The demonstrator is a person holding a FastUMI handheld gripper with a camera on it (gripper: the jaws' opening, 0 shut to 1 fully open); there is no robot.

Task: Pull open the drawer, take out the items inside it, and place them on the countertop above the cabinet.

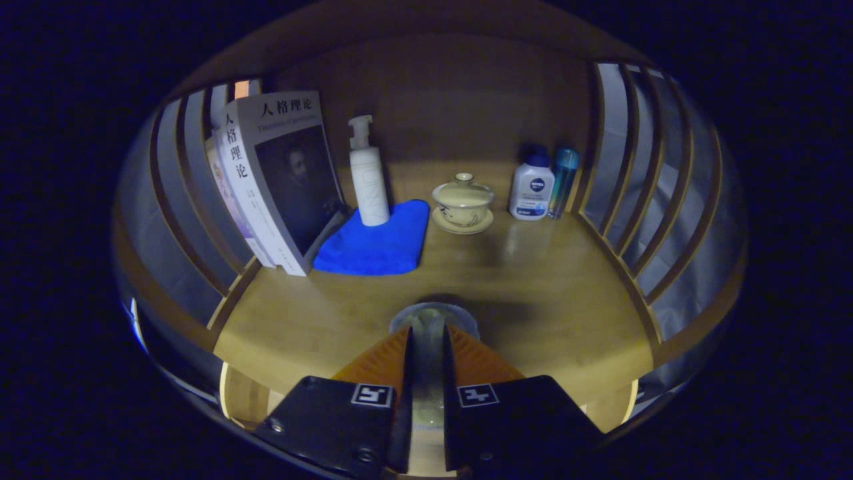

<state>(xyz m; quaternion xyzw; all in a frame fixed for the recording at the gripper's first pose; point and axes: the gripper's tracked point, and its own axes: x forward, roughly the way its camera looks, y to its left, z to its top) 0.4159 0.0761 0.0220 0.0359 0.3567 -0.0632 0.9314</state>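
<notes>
My gripper (428,331) is shut on a translucent, round-rimmed cup (433,315). The jaws stand close together with the cup's wall pinched between them. The cup's rim shows just ahead of the fingertips; its lower part is hidden behind the fingers (383,360). It hangs over the front part of the wooden countertop (546,300) and casts a dark shadow on the wood behind it. I cannot tell whether the cup touches the countertop.
At the back of the countertop stand leaning books (280,180), a white pump bottle (368,177) on a blue cloth (376,243), a lidded tea bowl on a saucer (463,203), a white bottle (532,190) and a slim teal bottle (563,180). Slatted wooden sides (626,173) close in both flanks.
</notes>
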